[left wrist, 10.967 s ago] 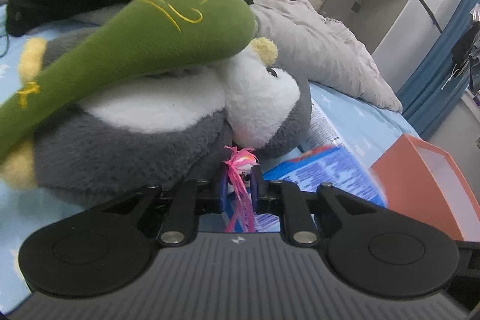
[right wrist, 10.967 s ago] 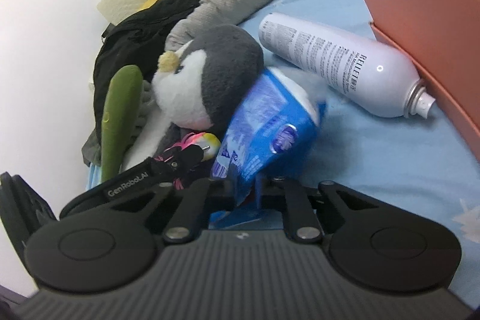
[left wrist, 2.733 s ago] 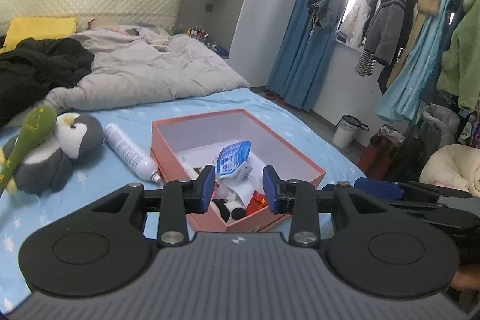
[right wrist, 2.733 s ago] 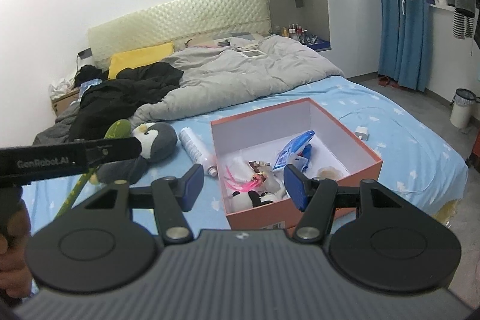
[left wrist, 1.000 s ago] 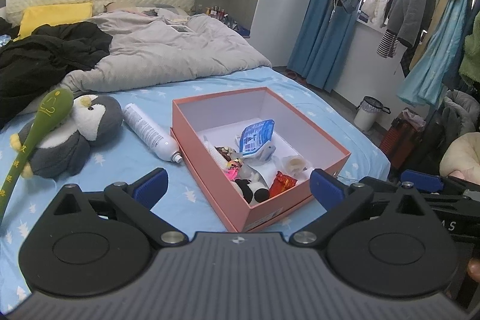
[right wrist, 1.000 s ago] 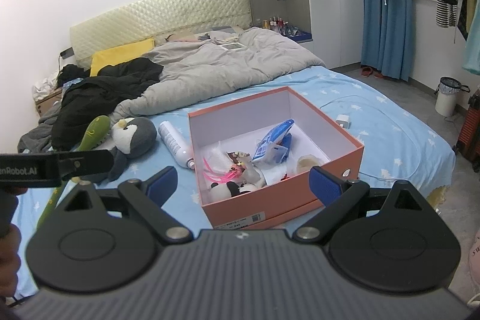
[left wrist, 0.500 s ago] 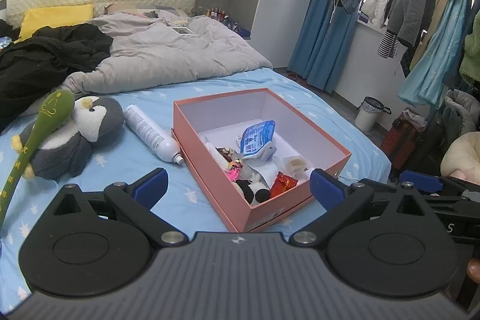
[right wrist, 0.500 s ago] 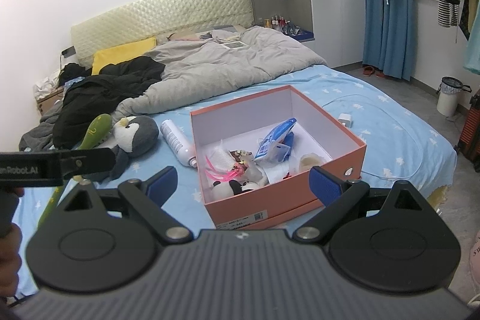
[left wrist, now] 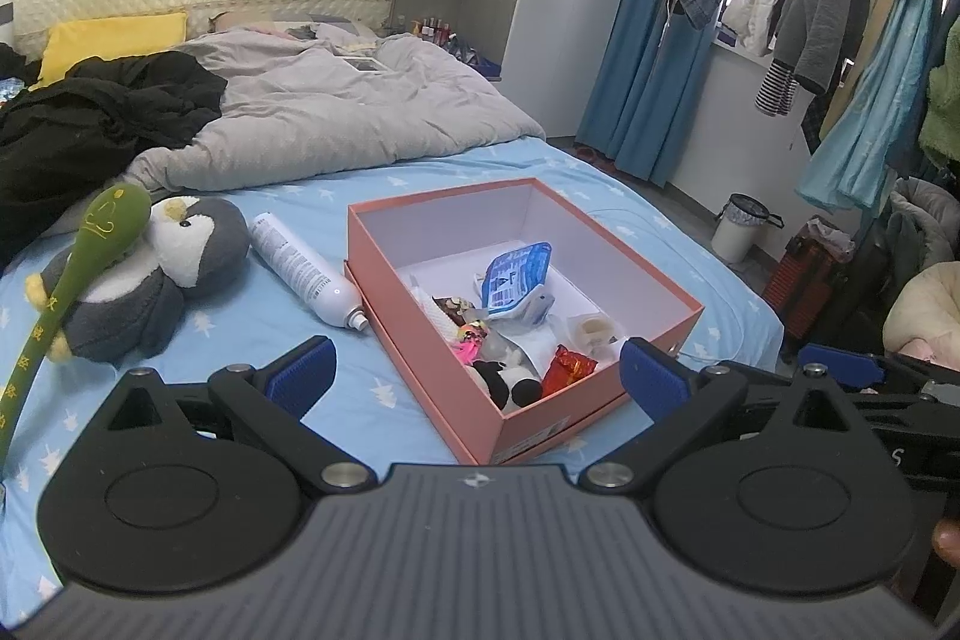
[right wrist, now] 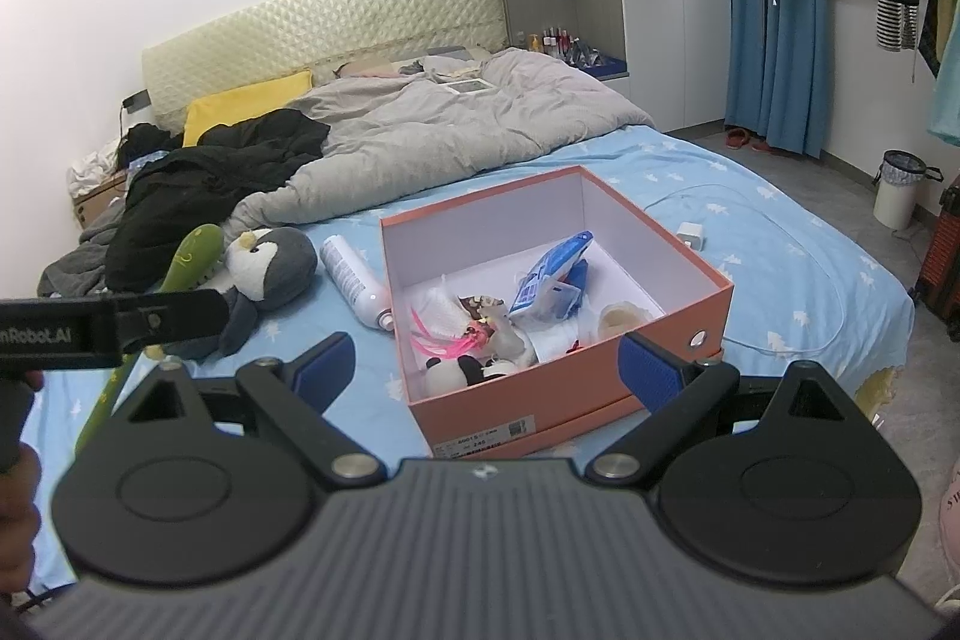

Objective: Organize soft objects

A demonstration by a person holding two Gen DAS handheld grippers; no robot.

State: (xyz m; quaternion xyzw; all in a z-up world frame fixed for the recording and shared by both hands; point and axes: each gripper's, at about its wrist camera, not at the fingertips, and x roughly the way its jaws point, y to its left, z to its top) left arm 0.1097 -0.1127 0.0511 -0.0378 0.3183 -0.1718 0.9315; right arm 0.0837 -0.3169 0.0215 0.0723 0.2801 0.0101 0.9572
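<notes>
Both grippers hang above the bed with nothing in them. The left gripper (left wrist: 477,376) has its jaws spread wide apart. The right gripper (right wrist: 486,364) has its jaws spread wide apart too.

An orange box (left wrist: 420,334) with white insides sits on the blue sheet (left wrist: 372,400) with little white stars. Its top is off. Inside it lies a blue and white soft pack (left wrist: 513,277), leaning on a small white thing. Near it is a fluffy pink bit (right wrist: 441,343), and next to that a little black and white plush (left wrist: 510,385). A shiny red wrapper (left wrist: 567,367) lies by the front wall.

Left of the box, on the sheet, lies a white spray can (left wrist: 303,268). Its tip is just beside the box.

Further left is a plump gray and white penguin plush (left wrist: 150,280) with a yellow beak. It lies on its back. A long green plush stick (left wrist: 90,244) with yellow marks rests across it.

Behind them are a gray blanket (left wrist: 336,118) and a heap of black clothes (left wrist: 90,112).
</notes>
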